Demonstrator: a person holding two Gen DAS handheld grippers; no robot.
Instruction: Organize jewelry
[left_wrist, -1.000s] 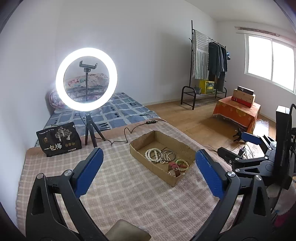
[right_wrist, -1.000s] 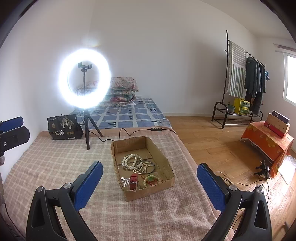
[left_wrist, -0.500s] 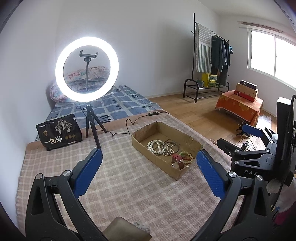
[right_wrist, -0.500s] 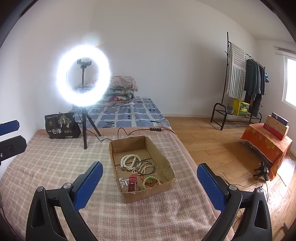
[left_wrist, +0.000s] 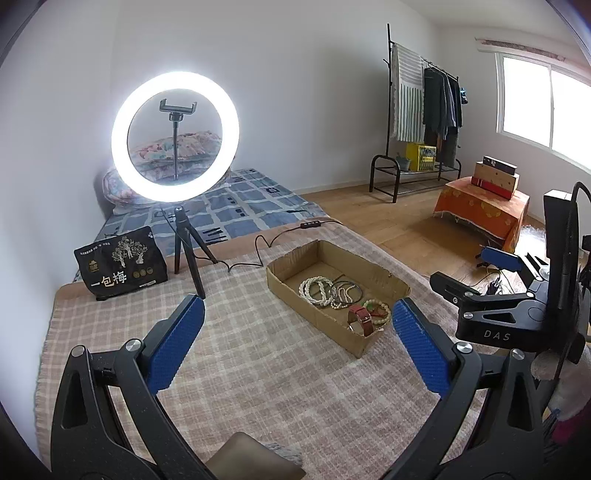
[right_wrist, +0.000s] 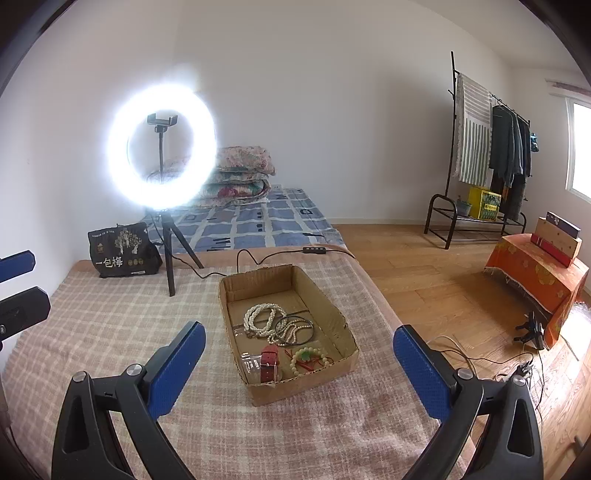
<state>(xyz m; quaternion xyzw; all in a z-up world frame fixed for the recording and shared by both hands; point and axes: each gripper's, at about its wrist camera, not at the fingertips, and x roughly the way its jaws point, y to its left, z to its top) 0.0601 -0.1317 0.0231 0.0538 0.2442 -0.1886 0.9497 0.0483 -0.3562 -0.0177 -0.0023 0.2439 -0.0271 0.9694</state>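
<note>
A shallow cardboard box (left_wrist: 384, 280) (right_wrist: 332, 317) lies on the checked pink blanket. In it lie white bead necklaces (left_wrist: 317, 290) (right_wrist: 260, 319), thin black rings (right_wrist: 295, 326), a red-strapped watch (left_wrist: 360, 315) (right_wrist: 269, 363) and a green bead bracelet (left_wrist: 378, 310) (right_wrist: 308, 358). My left gripper (left_wrist: 297, 339) is open and empty, held above the blanket left of the box. My right gripper (right_wrist: 299, 365) is open and empty, above the box's near end; it also shows at the right of the left wrist view (left_wrist: 476, 275).
A lit ring light on a tripod (left_wrist: 175, 138) (right_wrist: 162, 147) stands behind the box, its cable (left_wrist: 258, 247) running past. A black printed bag (left_wrist: 120, 264) (right_wrist: 122, 253) sits at the back left. Wooden floor, a clothes rack (right_wrist: 480, 155) and an orange-covered stand (right_wrist: 535, 273) lie right.
Both grippers have shifted slightly relative to the box, which sits a little lower and nearer in both views. Both stay open and empty. The jewelry has not moved.
</note>
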